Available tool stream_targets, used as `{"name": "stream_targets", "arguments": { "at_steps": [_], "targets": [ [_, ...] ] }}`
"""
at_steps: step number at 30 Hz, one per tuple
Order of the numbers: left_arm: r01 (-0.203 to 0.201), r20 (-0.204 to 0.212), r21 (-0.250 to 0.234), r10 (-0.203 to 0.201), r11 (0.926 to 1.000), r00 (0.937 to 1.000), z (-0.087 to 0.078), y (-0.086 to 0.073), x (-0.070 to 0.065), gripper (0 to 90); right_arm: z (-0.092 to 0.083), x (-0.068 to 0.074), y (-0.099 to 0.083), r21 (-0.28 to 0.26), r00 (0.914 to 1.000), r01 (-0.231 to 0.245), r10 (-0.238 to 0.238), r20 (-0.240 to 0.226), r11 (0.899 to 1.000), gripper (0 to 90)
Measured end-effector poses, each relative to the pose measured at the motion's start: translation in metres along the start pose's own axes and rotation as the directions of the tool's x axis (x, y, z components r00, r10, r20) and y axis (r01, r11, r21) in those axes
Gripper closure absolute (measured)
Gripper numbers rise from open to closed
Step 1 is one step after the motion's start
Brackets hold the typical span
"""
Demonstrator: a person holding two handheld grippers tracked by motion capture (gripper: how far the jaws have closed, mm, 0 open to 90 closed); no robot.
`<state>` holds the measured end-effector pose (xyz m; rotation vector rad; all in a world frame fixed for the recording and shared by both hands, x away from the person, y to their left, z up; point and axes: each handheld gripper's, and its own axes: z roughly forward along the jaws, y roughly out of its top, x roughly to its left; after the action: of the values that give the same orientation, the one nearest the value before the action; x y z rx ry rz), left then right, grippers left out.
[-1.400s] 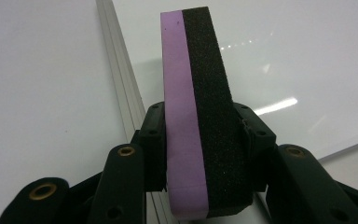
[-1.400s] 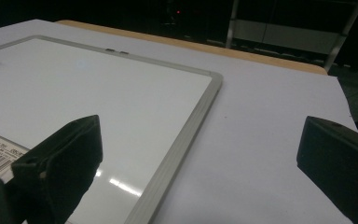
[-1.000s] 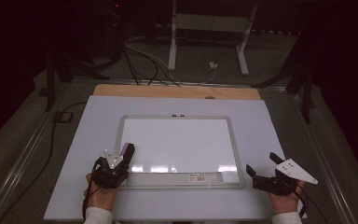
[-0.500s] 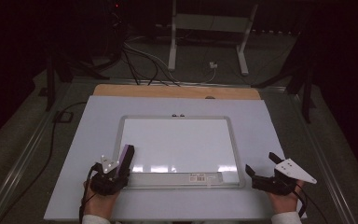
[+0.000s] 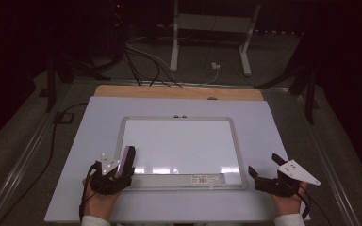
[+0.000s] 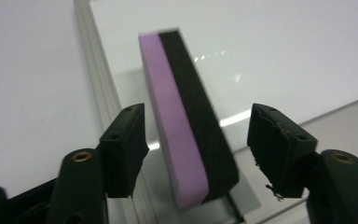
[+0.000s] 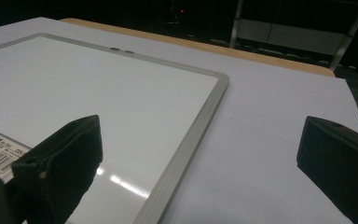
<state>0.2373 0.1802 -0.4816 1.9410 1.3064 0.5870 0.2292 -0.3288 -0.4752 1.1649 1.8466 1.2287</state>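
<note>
At the left near corner of the whiteboard [image 5: 181, 149], the left gripper [image 5: 122, 165] has its jaws on either side of a purple-and-black eraser [image 6: 186, 126], which stands on its long edge on the white writing surface just inside the frame. Those jaws have just been opening, and in the left gripper view a clear gap shows between each pad and the eraser, so it looks released rather than pinched; it seems to have been set down where wiping could begin. Farther right, the board lies flat on a pale sheet [image 5: 268, 127] covering the table, its writing surface clean apart from reflected lights. On the right, beyond the board's near corner, the right gripper [image 5: 264, 176] rests on the sheet with its jaws spread wide and nothing between them, likely parked out of the way.
</note>
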Motion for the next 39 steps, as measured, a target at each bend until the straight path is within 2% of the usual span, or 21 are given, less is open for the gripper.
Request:
{"name": "stream_targets", "arguments": {
  "at_steps": [6,8,13,17,23,30,33,35,39],
  "targets": [
    [-0.031,0.031,-0.099,0.034,0.9947,0.999,-0.007,0.011,0.004,28.0,0.0,0.0,0.0,-0.002,1.0,-0.002,0.002,0.0,1.0,0.5],
    [-0.033,0.046,-0.146,0.04,0.9887,0.9981,-0.009,0.016,0.006,25.9,-0.001,0.0,0.0,-0.005,1.0,-0.001,0.001,-0.001,1.0,0.5],
    [-0.044,0.046,-0.232,0.057,0.9718,0.9973,-0.015,0.026,0.012,18.6,-0.001,0.0,0.0,-0.009,1.0,-0.002,0.002,-0.002,1.0,0.5],
    [-0.037,0.052,-0.281,0.054,0.959,0.9972,-0.019,0.03,0.02,12.6,-0.002,0.0,0.0,-0.014,1.0,0.0,0.0,-0.006,1.0,0.4],
    [-0.021,0.06,-0.335,0.043,0.9419,0.9973,-0.025,0.031,0.031,2.0,-0.003,0.001,0.001,-0.022,0.9999,-0.002,0.002,-0.013,1.0,0.4],
    [-0.021,0.053,-0.391,0.045,0.9202,0.9976,-0.033,0.025,0.043,0.6,-0.004,0.002,0.001,-0.031,0.9997,0.005,-0.006,-0.025,1.0,0.4],
    [-0.032,0.039,-0.4,0.052,0.9161,0.9979,-0.034,0.022,0.047,0.6,-0.005,0.003,0.001,-0.037,0.9996,0.006,-0.007,-0.027,0.999,0.3],
    [-0.022,0.033,-0.405,0.039,0.9142,0.9987,-0.035,0.019,0.05,0.6,-0.006,0.003,0.001,-0.042,0.9995,0.007,-0.008,-0.032,0.999,0.3],
    [0.012,0.054,-0.415,0.011,0.9098,0.9985,-0.035,0.013,0.058,0.6,-0.007,0.002,0.001,-0.053,0.9994,0.009,-0.011,-0.033,0.999,0.3]
  ]
}}
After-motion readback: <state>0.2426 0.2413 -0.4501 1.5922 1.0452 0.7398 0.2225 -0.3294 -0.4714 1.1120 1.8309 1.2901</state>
